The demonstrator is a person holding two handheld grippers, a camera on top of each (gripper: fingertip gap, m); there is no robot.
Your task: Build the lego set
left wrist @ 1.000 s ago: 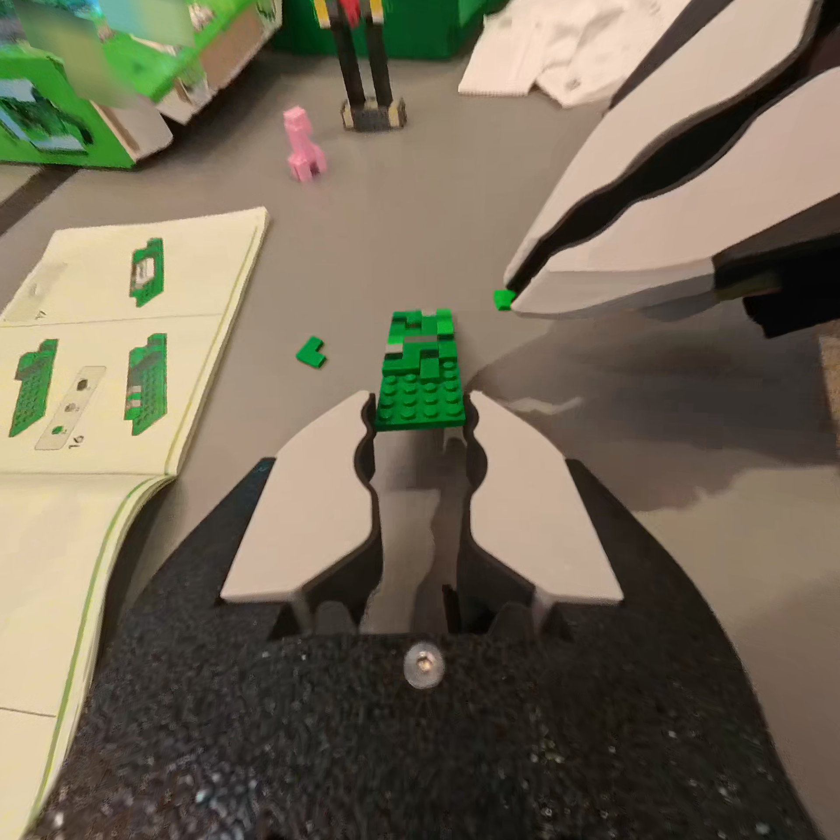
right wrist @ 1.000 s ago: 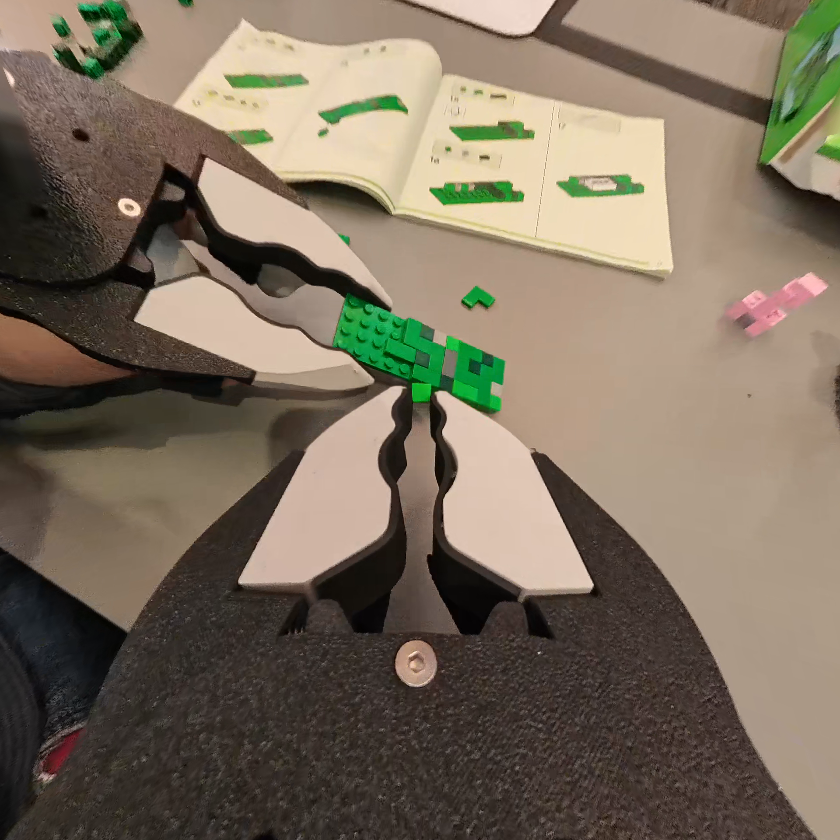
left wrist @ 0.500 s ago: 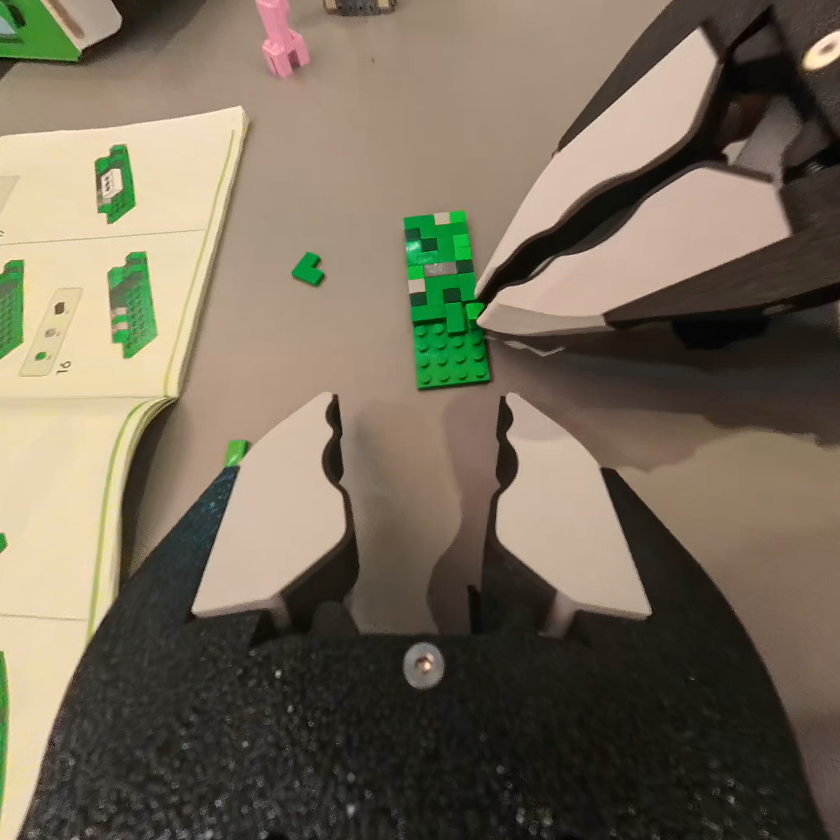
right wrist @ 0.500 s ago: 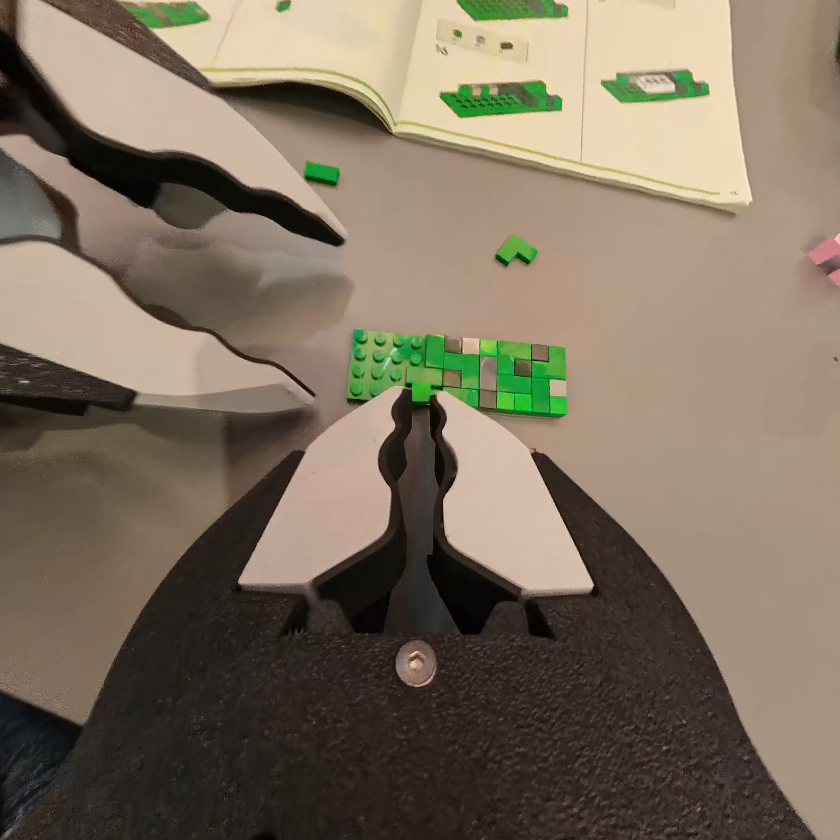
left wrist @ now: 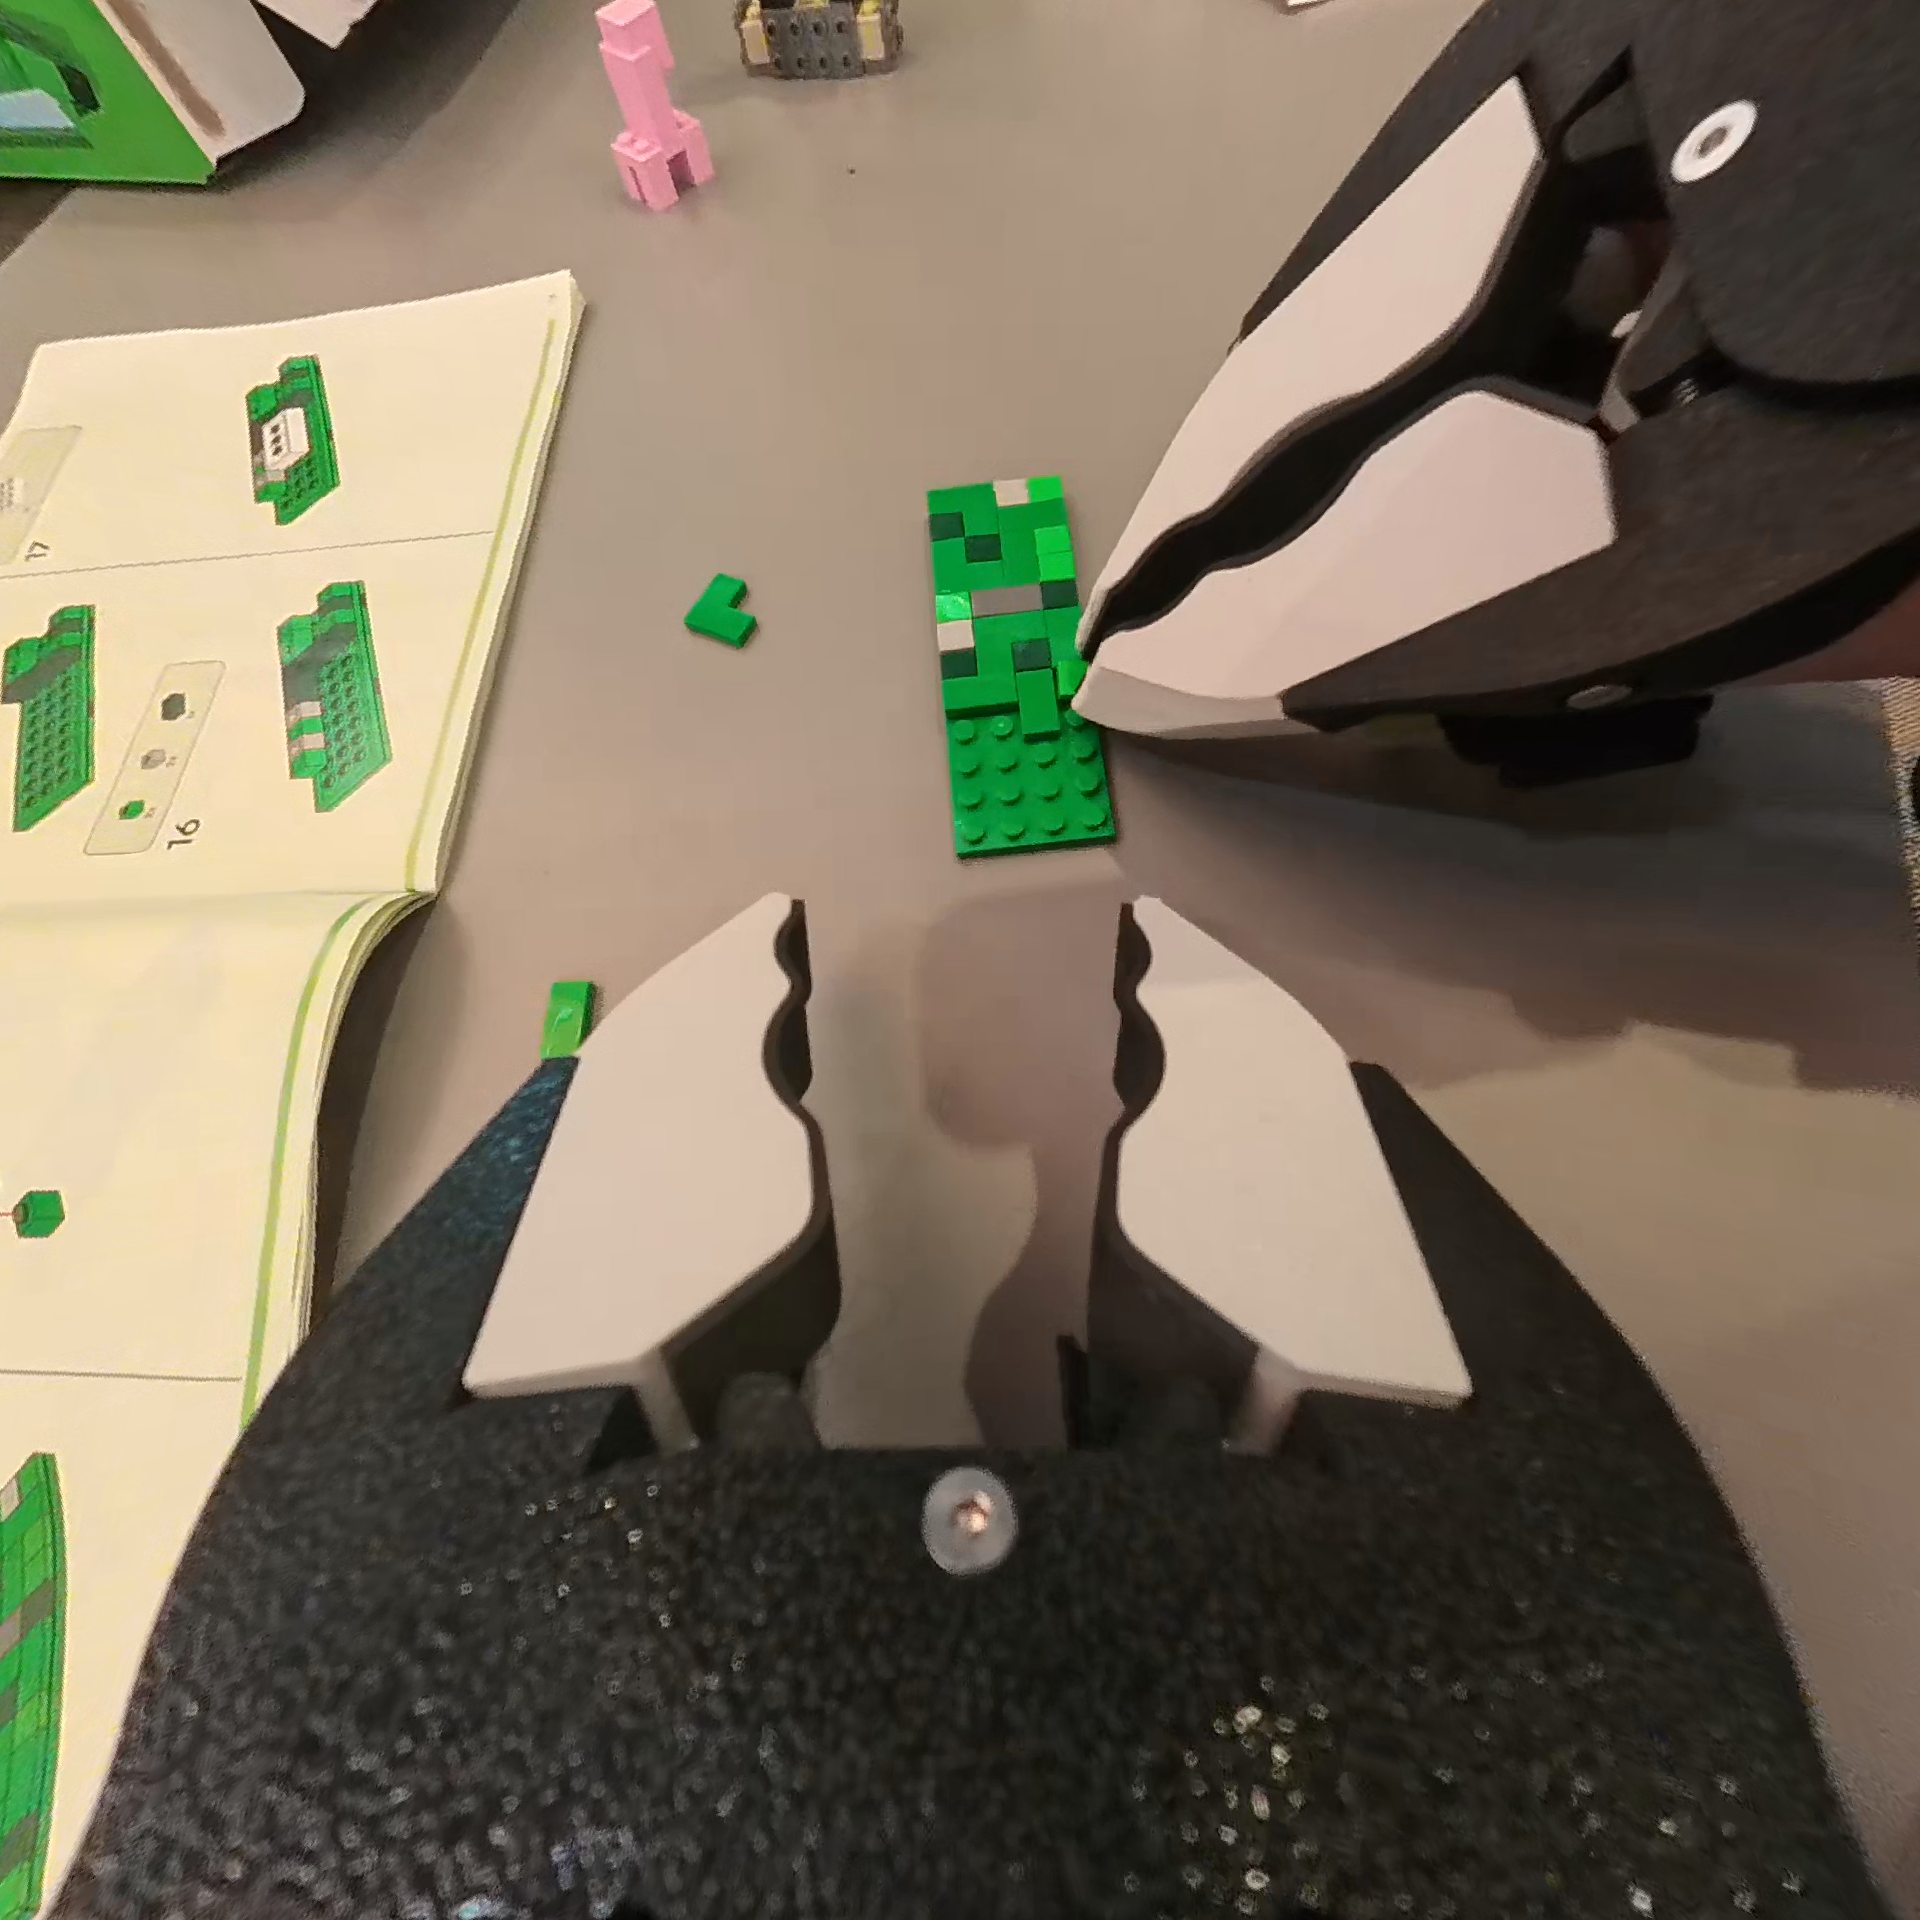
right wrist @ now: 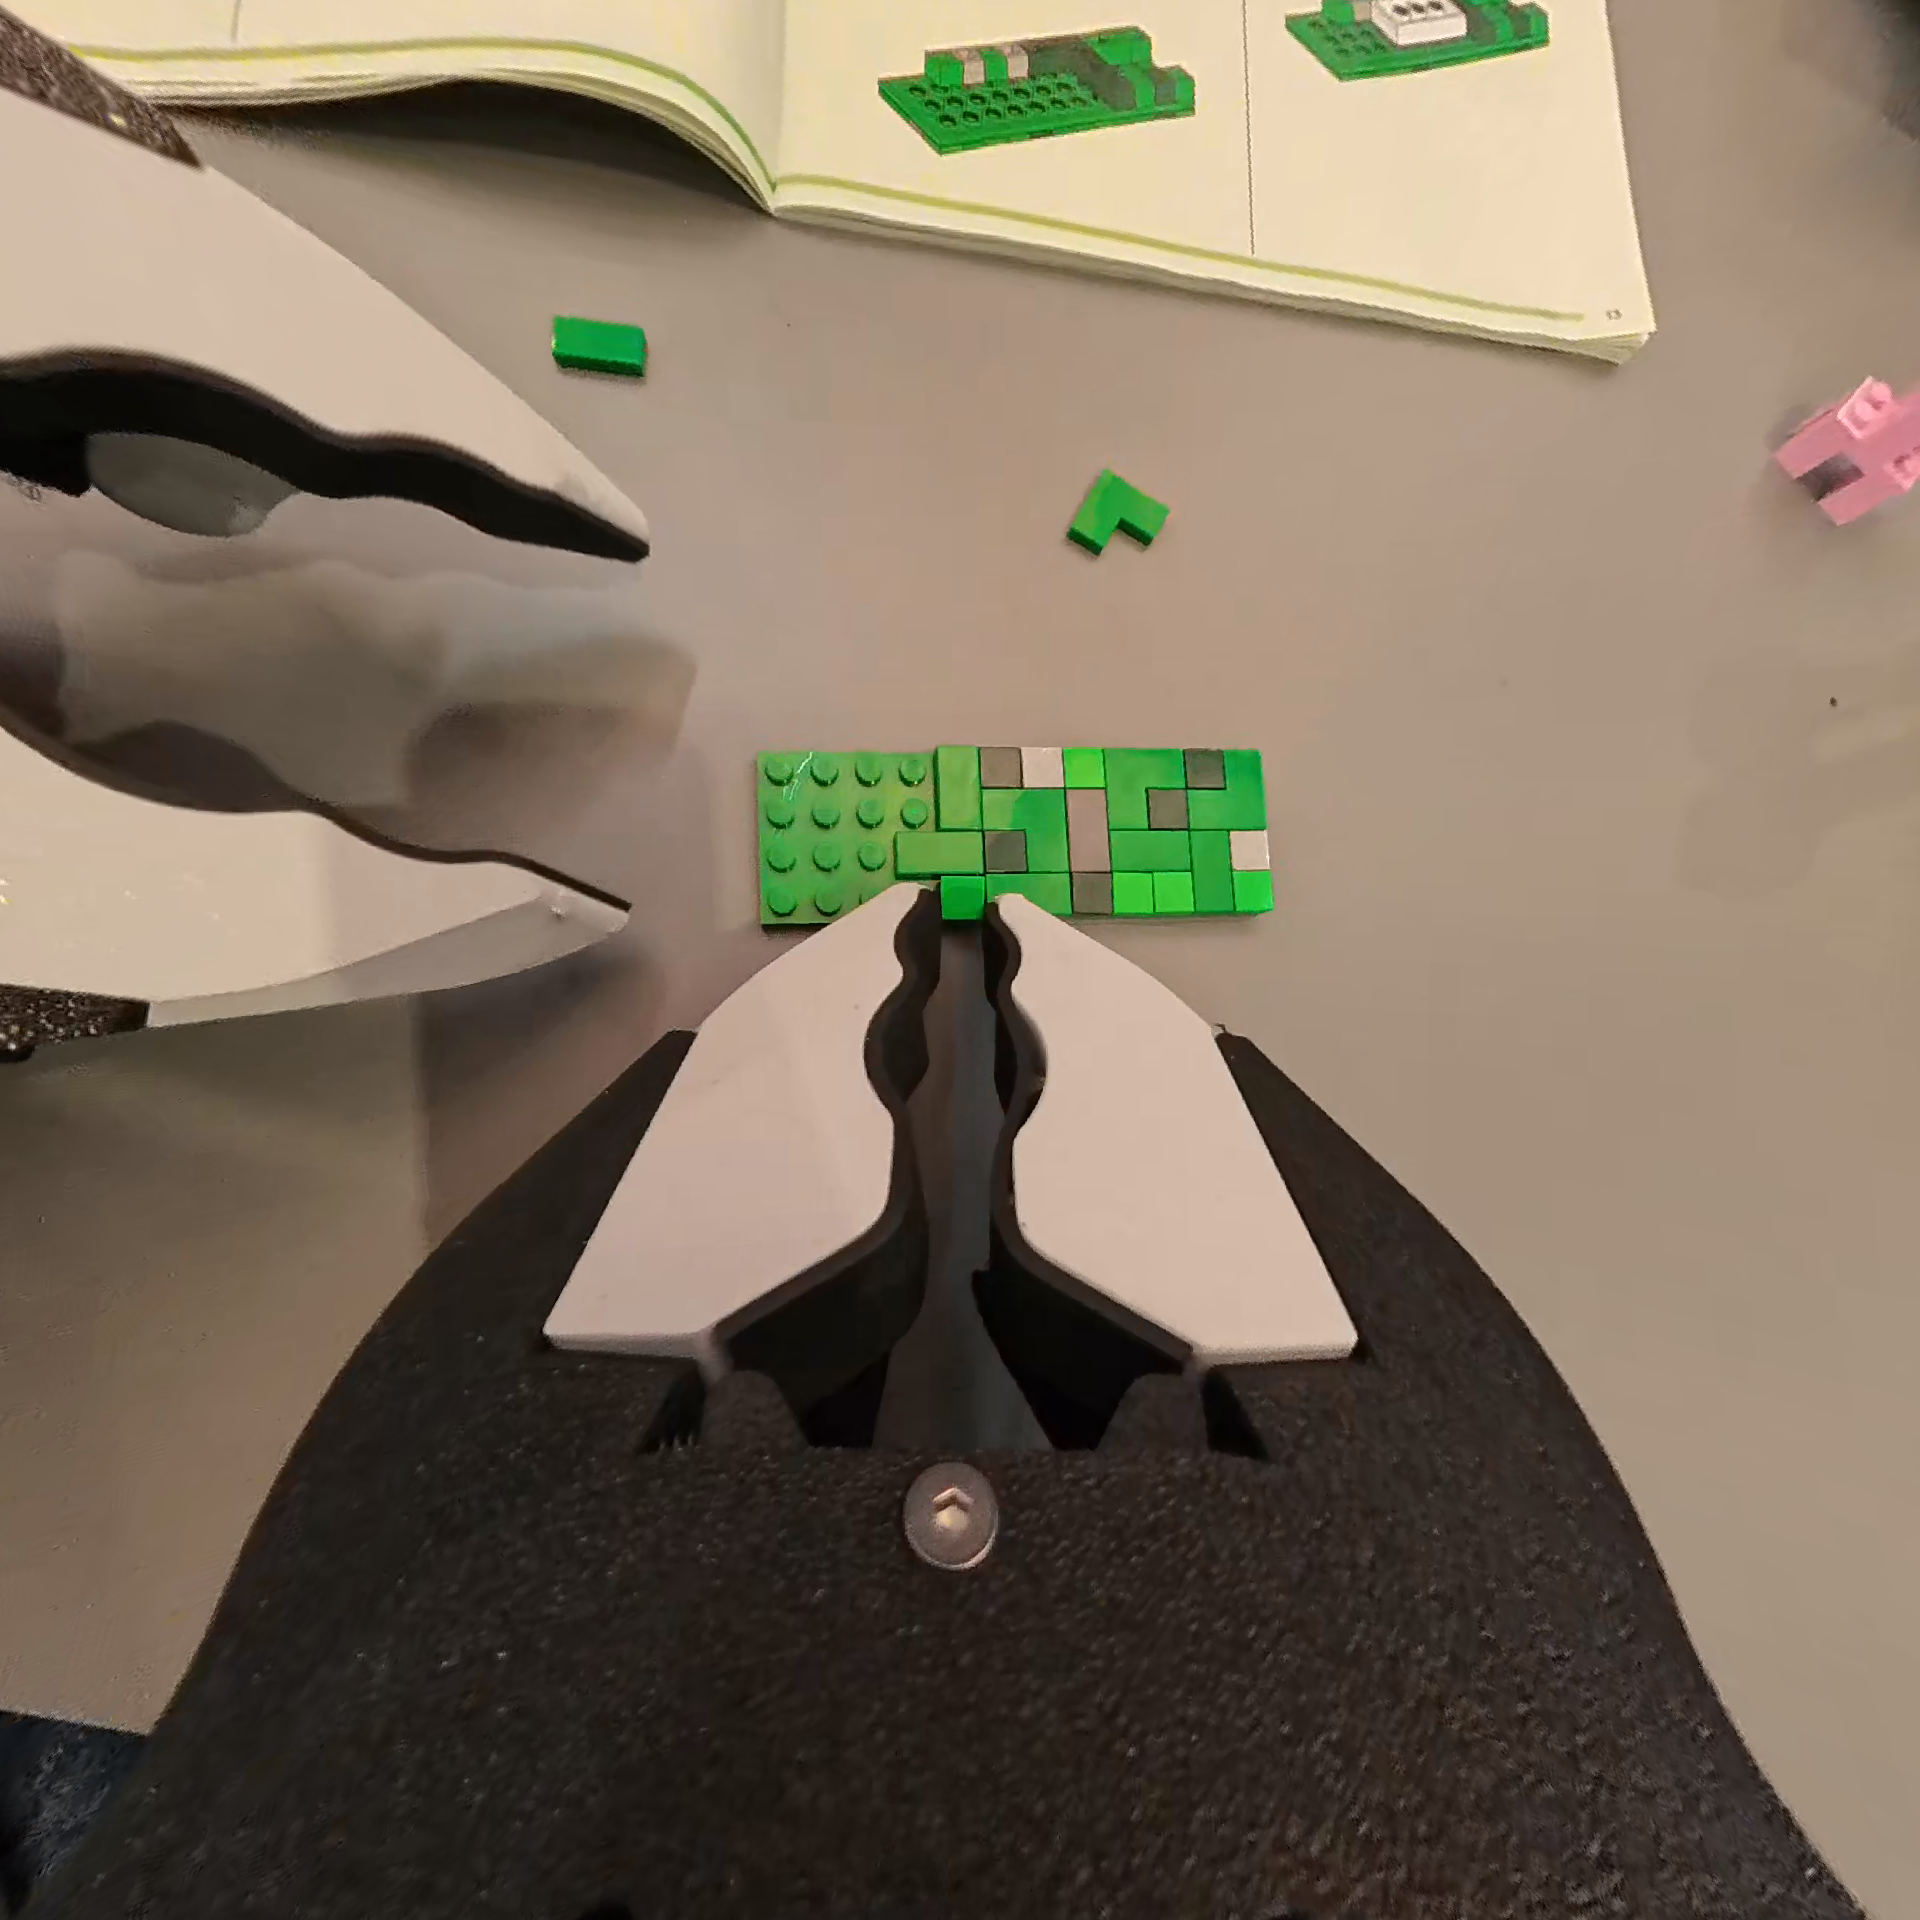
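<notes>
Two grippers meet over a green lego plate (right wrist: 1013,831) lying flat on the grey counter (right wrist: 1455,1039). The right gripper (right wrist: 961,902) has its jaws pressed onto a small green square tile (right wrist: 961,896), holding it at the near long edge of the plate, where the tiled part meets the bare studs. About two thirds of the plate is covered with smooth tiles in light green, dark green and grey; the end toward the left gripper shows open studs. The left gripper (left wrist: 961,914) hangs just short of that studded end with its jaws spread wide and nothing between them. A loose green L-shaped tile (left wrist: 719,611) lies between the plate and the open instruction booklet (left wrist: 260,623), and a small green rectangular tile (left wrist: 568,1018) lies beside the left gripper's outer finger, close to the booklet's edge. Farther off stand a pink lego figure (left wrist: 655,104) and the corner of a green box (left wrist: 104,94).
</notes>
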